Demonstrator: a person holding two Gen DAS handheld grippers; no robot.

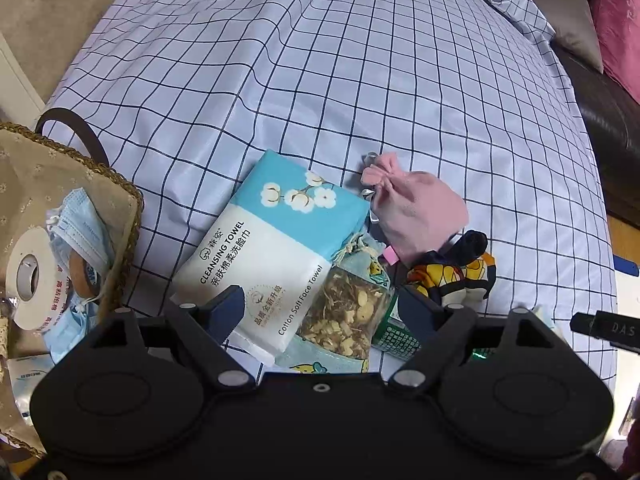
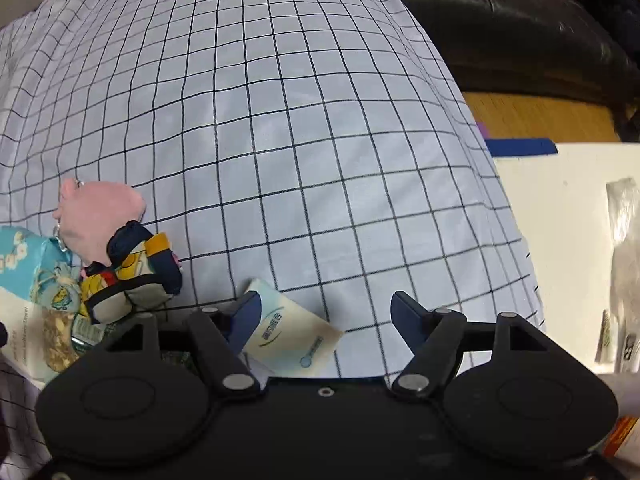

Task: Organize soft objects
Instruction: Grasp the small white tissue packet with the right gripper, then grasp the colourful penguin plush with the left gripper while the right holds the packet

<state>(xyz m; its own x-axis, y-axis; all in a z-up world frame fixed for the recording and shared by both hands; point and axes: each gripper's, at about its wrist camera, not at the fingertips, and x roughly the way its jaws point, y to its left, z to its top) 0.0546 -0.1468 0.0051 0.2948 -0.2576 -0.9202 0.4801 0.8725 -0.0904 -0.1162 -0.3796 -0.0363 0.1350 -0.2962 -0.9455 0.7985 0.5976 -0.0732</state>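
In the left wrist view my left gripper (image 1: 320, 304) is open, its fingers on either side of a cleansing towel pack (image 1: 276, 248) and a clear herb sachet (image 1: 346, 312). A pink drawstring pouch (image 1: 416, 212) and a folded patterned cloth (image 1: 456, 272) lie just beyond. A green packet (image 1: 394, 334) is partly hidden under the sachet. In the right wrist view my right gripper (image 2: 326, 312) is open and empty, with a white wipes packet (image 2: 288, 332) beside its left finger. The pink pouch (image 2: 98, 212) and patterned cloth (image 2: 132, 276) sit at the left.
A beige fabric basket (image 1: 120, 200) at the left holds tape rolls (image 1: 36, 280) and blue face masks (image 1: 84, 224). Everything rests on a checked cloth (image 1: 360, 80). A dark sofa (image 2: 500, 28) and a white surface (image 2: 560, 240) lie to the right.
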